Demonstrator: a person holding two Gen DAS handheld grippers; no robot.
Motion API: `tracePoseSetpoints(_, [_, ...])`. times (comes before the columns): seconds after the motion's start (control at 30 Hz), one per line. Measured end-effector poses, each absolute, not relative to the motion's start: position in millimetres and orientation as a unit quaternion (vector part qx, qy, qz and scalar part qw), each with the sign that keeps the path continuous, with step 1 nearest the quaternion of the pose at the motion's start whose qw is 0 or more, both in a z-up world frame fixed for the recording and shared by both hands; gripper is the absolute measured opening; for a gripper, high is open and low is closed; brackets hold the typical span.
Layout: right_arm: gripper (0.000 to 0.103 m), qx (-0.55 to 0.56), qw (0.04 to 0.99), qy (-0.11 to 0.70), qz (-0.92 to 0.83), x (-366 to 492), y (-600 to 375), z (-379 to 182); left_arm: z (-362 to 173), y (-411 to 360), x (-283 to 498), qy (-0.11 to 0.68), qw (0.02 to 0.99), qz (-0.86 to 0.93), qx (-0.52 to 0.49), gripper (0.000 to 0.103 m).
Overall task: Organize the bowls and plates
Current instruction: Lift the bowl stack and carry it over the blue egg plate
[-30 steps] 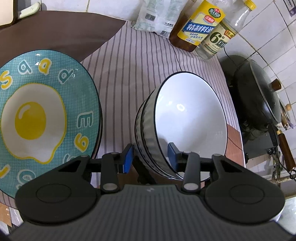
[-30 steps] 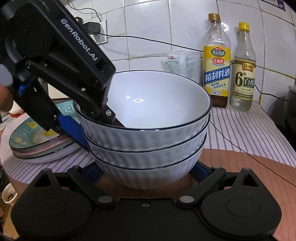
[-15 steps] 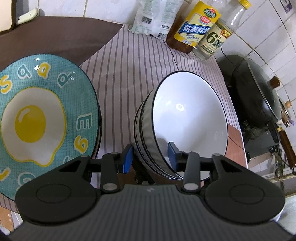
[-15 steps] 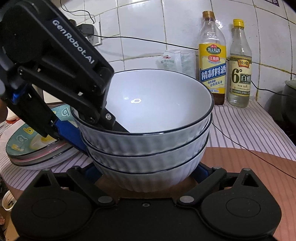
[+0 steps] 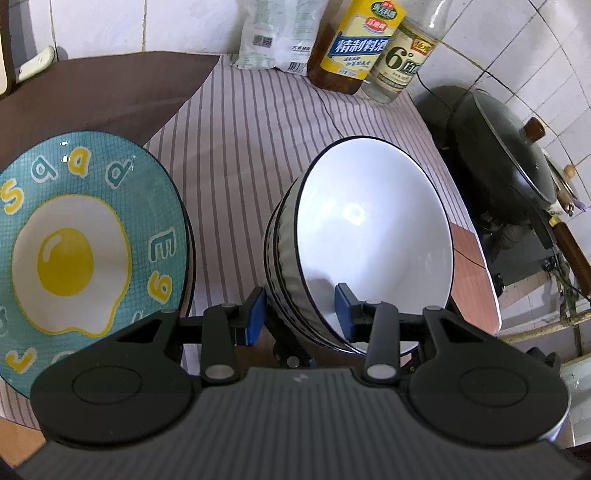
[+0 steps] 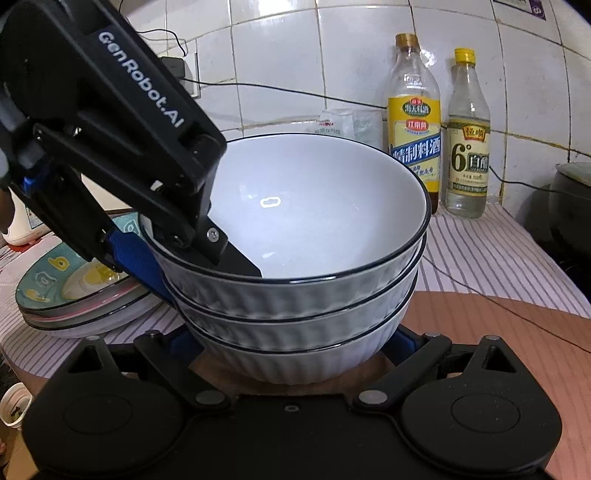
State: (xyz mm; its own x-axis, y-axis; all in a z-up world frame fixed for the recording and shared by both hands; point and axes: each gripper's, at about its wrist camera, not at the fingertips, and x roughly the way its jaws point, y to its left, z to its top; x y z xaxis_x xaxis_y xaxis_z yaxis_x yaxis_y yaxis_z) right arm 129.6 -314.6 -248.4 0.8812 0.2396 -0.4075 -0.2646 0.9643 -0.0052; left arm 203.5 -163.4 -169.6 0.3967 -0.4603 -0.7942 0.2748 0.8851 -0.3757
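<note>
A stack of three white ribbed bowls (image 6: pixel 306 295) with dark rims stands at the near table edge; it also shows in the left wrist view (image 5: pixel 369 236). My left gripper (image 5: pixel 299 314) straddles the stack's rim, one blue pad inside the top bowl and one outside against the wall, shut on the stack; it also shows in the right wrist view (image 6: pixel 184 254). My right gripper (image 6: pixel 295 343) holds the bottom bowl between its fingers at both sides. A stack of plates topped by a teal fried-egg plate (image 5: pixel 81 251) lies to the left, and shows in the right wrist view (image 6: pixel 85 288).
Striped cloth (image 5: pixel 258 129) covers the table. A cooking-wine bottle (image 6: pixel 413 122), a vinegar bottle (image 6: pixel 467 136) and a plastic bag (image 5: pixel 277 33) stand at the tiled back wall. A lidded wok (image 5: pixel 509 155) sits right. A black cable (image 6: pixel 480 288) crosses the cloth.
The bowl stack with both grippers on it has shifted slightly; the bottles and wall look closer. Both grips are unchanged.
</note>
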Motion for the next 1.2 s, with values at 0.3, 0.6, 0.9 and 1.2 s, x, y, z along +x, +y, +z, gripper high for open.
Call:
tracePoseSetpoints(0.3, [0.099, -0.050, 0.973, 0.177, 0.137, 127.6, -301.4, -220.4, -136.3, -144.4, 198.6, 0.485, 0.838, -0.231, -0.092, 0.038])
tracePoseSetpoints(0.6, [0.099, -0.071, 0.972, 0.151, 0.167, 129.2, -261.8, -184.8, -100.0, -98.5, 183.5, 0.456, 0.858, -0.212, -0.109, 0.038])
tracePoseSetpoints(0.9, [0.099, -0.070, 0.964, 0.148, 0.210, 134.4, -203.5, -174.6, -85.3, -35.0, 173.1, 0.445, 0.872, -0.173, -0.111, 0.038])
tracePoseSetpoints(1.2, [0.099, -0.074, 0.953, 0.179, 0.231, 149.0, -161.0, -188.6, -101.7, 7.8, 175.0, 0.453, 0.872, -0.152, -0.106, 0.038])
